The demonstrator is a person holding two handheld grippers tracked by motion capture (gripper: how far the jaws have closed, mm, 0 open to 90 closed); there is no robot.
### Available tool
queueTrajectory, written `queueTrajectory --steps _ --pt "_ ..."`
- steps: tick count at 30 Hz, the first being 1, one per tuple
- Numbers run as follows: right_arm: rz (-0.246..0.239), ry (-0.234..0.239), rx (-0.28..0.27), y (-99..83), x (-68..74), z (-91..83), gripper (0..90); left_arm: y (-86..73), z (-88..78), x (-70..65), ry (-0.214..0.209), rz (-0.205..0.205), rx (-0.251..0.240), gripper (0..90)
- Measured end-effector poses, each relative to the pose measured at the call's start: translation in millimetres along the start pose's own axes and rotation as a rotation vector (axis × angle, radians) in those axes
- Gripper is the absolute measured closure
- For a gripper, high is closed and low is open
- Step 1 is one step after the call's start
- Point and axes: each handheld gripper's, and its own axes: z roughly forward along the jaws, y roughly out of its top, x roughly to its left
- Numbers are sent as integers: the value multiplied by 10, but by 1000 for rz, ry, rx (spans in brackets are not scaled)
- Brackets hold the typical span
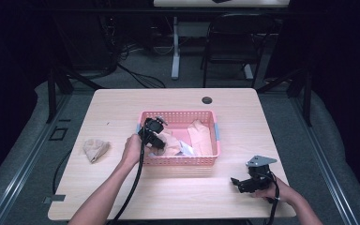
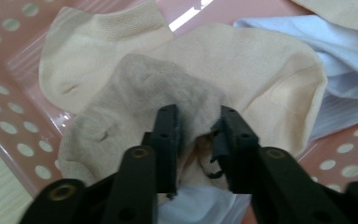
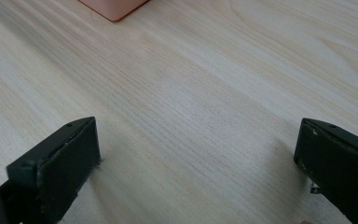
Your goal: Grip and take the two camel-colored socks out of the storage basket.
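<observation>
1. Left tool (image 2: 198, 140) is down in the pink basket (image 1: 178, 161), jaws pinching a fold of the beige sock (image 2: 177, 93). It's a small bunch of fabric, so the sock could slip free on the lift.
2. A second beige sock (image 2: 98, 46) lies touching underneath, and may drag up with it.
3. The pale blue cloth (image 2: 326, 51) just beside could snag too.
4. The light basket might tip or slide on the desk (image 1: 178, 192).
5. Right tool (image 3: 198, 158) rests spread wide, empty, well apart.
</observation>
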Motion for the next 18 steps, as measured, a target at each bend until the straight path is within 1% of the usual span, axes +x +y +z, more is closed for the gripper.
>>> queueTrajectory --steps 2,4,6,7,8,11,12,13,14,18 --pt "1 0 -2 -1 1 1 0 -4 -21 9 1 5 -11 822" --pt "1 0 -2 -1 1 1 0 -11 -52 18 -2 7 -22 850" --pt "0 0 -1 0 0 1 0 -26 -109 39 -7 13 -41 855" --pt "0 0 -1 0 0 1 0 -26 -109 39 -7 13 -41 857" --pt "1 0 -2 -1 0 1 0 -45 -171 62 -10 13 -61 857" --pt "0 0 -1 0 0 1 0 -80 -283 100 -23 10 -100 857" --pt "0 0 -1 0 0 1 0 -90 -315 110 -29 12 -110 856" --pt "1 0 -2 -1 0 1 0 -90 -315 110 -29 12 -110 856" --pt "1 0 -2 -1 0 1 0 -120 -403 134 -40 9 -142 856" --pt "1 1 -2 -1 0 1 0 -167 -546 181 -50 9 -182 856"
